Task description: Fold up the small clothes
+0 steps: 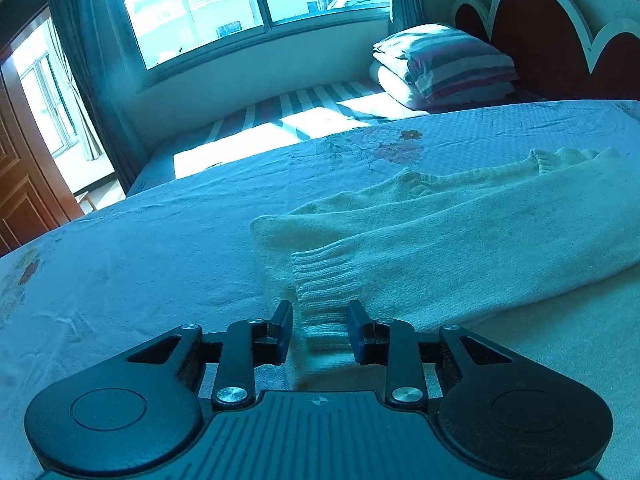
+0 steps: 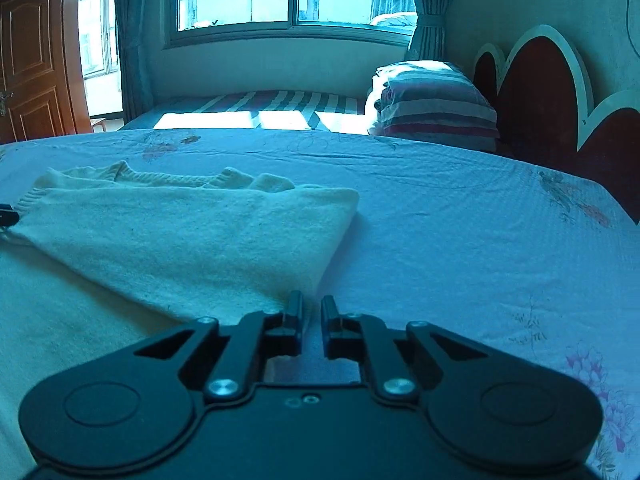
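Straddling sweater [image 1: 400,240] cuff, left gripper [image 1: 320,320], bedspread [image 1: 140,260] bare leftward

The sweater [image 2: 180,236] lies on the bedspread [image 2: 440,240], pillows [image 2: 432,104] behind by the headboard [image 2: 536,92].

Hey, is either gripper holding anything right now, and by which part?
Nothing looks gripped. The left gripper stands open around the ribbed cuff of the sweater; the right gripper is shut beside its folded edge, no cloth visible between.
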{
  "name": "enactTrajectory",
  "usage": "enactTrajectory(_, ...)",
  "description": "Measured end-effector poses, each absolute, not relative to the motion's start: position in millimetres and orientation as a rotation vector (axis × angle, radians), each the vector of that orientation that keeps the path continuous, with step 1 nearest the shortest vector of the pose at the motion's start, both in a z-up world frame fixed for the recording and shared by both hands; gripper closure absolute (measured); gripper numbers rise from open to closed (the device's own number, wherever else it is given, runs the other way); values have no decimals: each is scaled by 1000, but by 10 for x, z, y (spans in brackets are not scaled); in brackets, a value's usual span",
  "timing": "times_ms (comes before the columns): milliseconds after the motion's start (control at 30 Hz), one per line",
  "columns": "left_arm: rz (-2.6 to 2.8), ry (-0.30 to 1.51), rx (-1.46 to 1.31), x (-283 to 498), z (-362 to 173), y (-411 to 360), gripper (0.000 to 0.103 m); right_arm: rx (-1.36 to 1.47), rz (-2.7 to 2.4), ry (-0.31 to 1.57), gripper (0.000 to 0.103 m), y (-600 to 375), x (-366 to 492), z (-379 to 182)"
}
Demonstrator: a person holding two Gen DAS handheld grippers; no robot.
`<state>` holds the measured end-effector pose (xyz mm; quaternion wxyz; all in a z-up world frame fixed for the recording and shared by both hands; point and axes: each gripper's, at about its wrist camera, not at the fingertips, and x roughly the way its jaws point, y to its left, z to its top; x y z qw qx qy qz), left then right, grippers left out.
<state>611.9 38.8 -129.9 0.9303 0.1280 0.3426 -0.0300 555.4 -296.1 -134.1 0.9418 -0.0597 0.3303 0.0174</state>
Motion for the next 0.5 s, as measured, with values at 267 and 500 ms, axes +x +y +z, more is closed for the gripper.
enactTrajectory(267, -84, 711, 124, 5086, -1010, 852, 36, 176, 69, 661, 88, -3587, 4946, -892)
enactTrajectory(500, -182, 789, -29, 4114, -1154, 1114, 36, 264, 92, 722, 86, -3698, 3896, -853)
